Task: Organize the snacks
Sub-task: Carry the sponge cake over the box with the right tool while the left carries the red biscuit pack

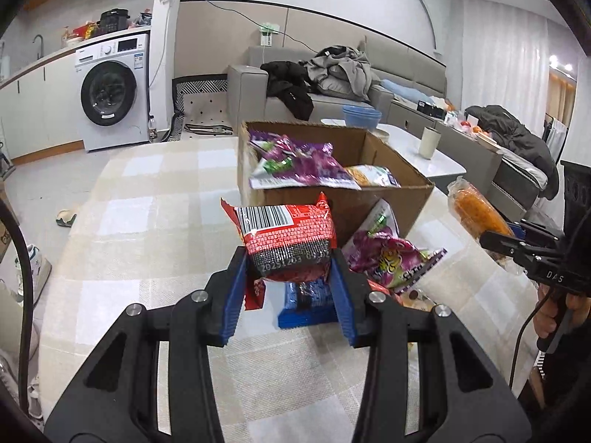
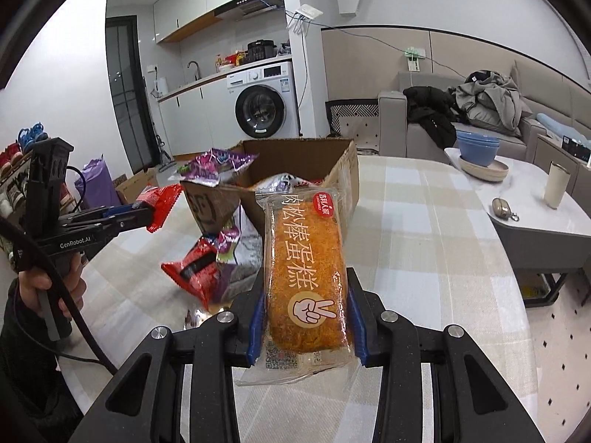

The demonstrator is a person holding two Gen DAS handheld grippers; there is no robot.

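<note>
Left claw (image 1: 290, 280): red packet (image 1: 286, 238) is pinched between its fingers, above the table (image 1: 147, 221).
Right claw (image 2: 306, 317): cake packet (image 2: 306, 269) is pinched, near the box (image 2: 347, 170).

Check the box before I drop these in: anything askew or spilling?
Yes. A purple snack bag is draped over the cardboard box rim at its left corner, half hanging out. More packets lie loose on the table beside the box.

Home: sofa (image 1: 332, 85), washing machine (image 1: 110, 92)

Even indoor light (fisheye-warped edges)
</note>
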